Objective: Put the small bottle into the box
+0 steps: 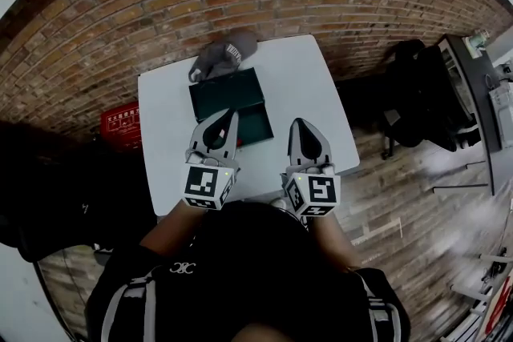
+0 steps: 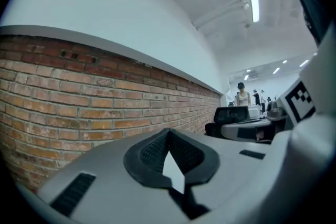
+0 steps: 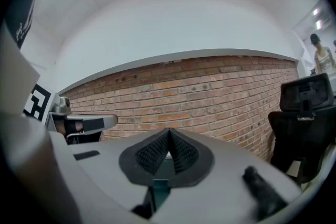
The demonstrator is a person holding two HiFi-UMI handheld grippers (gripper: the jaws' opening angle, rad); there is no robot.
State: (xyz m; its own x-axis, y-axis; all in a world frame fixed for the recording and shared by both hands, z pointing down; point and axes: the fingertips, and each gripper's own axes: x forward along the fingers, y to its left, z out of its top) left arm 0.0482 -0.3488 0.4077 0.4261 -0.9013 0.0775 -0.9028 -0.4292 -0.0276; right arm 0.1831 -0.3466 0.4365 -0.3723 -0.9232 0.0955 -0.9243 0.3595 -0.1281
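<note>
Both grippers are held low over the near side of the table (image 1: pixel 309 72), side by side and apart.

Left gripper (image 1: pixel 231 115): jaws shut, ribbed pads meeting at the tips, nothing between them. Its tip lies over the near part of the box (image 1: pixel 228 90). The rest of the box is just ahead of it.

Right gripper (image 1: pixel 298 123): jaws also together, nothing gripped. The box sits just to its left, with bare table under and ahead of it.

The box is dark green and lies open and flat mid-table. I cannot make out the bottle in any view, so I cannot tell where it is.

A grey cap (image 1: pixel 225 54) lies beyond the box at the far table edge, ahead of the left gripper.

A red crate (image 1: pixel 122 125) is on the floor, well left of the left gripper. A black chair (image 1: pixel 407 96) is well right of the right gripper.

Both gripper views tilt up at the brick wall (image 2: pixel 79 107), with the table out of view. The left gripper view catches the right gripper's marker cube on its right side. A person (image 2: pixel 242 95) stands far off past it.
</note>
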